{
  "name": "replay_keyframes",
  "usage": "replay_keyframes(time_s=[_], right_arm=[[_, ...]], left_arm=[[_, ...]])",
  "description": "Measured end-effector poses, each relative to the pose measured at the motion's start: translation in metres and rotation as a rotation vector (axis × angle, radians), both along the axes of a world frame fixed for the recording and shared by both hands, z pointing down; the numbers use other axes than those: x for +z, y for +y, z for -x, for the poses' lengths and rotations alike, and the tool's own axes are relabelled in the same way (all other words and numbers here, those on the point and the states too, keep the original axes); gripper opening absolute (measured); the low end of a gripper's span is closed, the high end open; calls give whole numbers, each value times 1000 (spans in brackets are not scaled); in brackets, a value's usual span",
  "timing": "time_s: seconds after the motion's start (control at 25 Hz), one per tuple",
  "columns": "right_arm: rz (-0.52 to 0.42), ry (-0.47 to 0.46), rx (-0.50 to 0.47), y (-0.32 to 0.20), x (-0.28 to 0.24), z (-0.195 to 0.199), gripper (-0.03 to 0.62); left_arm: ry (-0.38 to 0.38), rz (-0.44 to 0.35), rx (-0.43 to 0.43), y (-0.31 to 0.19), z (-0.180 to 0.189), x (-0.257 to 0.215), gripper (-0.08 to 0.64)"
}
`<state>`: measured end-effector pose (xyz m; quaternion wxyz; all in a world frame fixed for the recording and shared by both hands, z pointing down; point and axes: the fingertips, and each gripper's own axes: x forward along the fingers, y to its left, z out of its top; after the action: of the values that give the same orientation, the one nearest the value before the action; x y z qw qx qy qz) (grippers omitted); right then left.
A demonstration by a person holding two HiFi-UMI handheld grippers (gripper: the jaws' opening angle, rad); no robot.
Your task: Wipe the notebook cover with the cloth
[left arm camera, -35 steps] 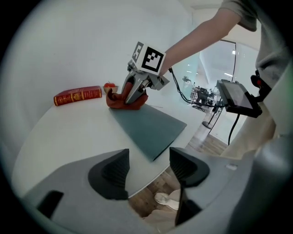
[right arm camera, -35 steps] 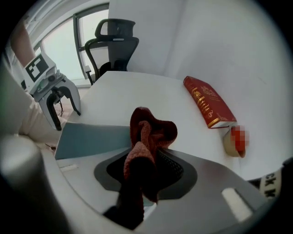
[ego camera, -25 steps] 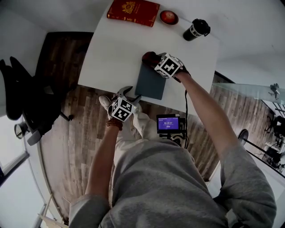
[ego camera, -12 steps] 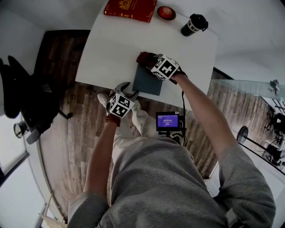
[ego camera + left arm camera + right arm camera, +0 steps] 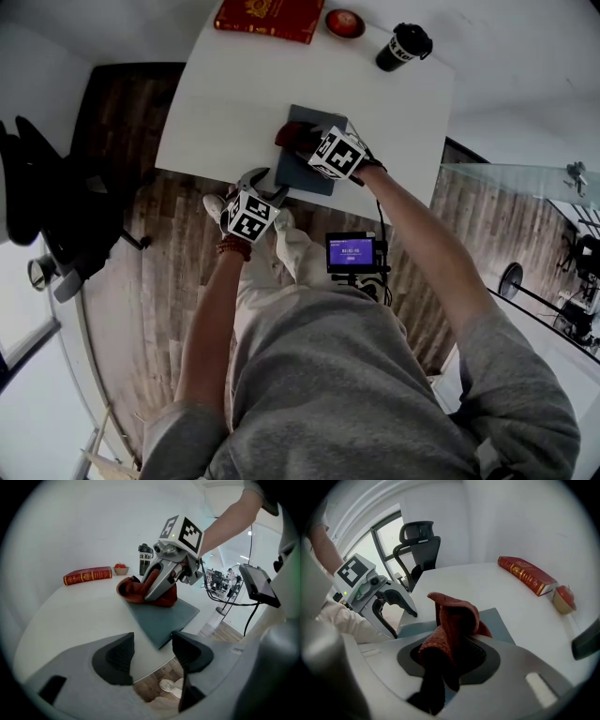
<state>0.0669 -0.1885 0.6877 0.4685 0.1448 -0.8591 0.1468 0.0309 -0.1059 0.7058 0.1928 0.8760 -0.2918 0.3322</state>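
Red cloth (image 5: 454,616) clenched in right tongs (image 5: 450,656) atop grey notebook (image 5: 161,616); left tongs (image 5: 152,651) released, empty; black cup (image 5: 144,559) lettering illegible.

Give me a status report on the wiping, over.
Right gripper shut on cloth, cloth down on notebook. Left gripper open, empty, at table edge. Nothing in the way.

Can't see middle of notebook (image 5: 302,180) in head view, covered by cloth (image 5: 287,137) and right claw (image 5: 311,142). Beyond notebook: cropped by top edge, red book (image 5: 267,17); too small to tell, red thing in small bowl (image 5: 344,22). Left gripper view, beyond notebook: can't read cup (image 5: 145,559) print, half blocked. Right gripper view: cloth tail lost inside jaws.
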Motion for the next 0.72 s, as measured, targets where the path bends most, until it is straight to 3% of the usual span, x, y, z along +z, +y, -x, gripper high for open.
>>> replay_keyframes(time_s=[0.72], right_arm=[[78, -90, -48, 62, -1, 22, 132]], left_arm=[[-26, -10, 5, 0, 0, 3, 249]])
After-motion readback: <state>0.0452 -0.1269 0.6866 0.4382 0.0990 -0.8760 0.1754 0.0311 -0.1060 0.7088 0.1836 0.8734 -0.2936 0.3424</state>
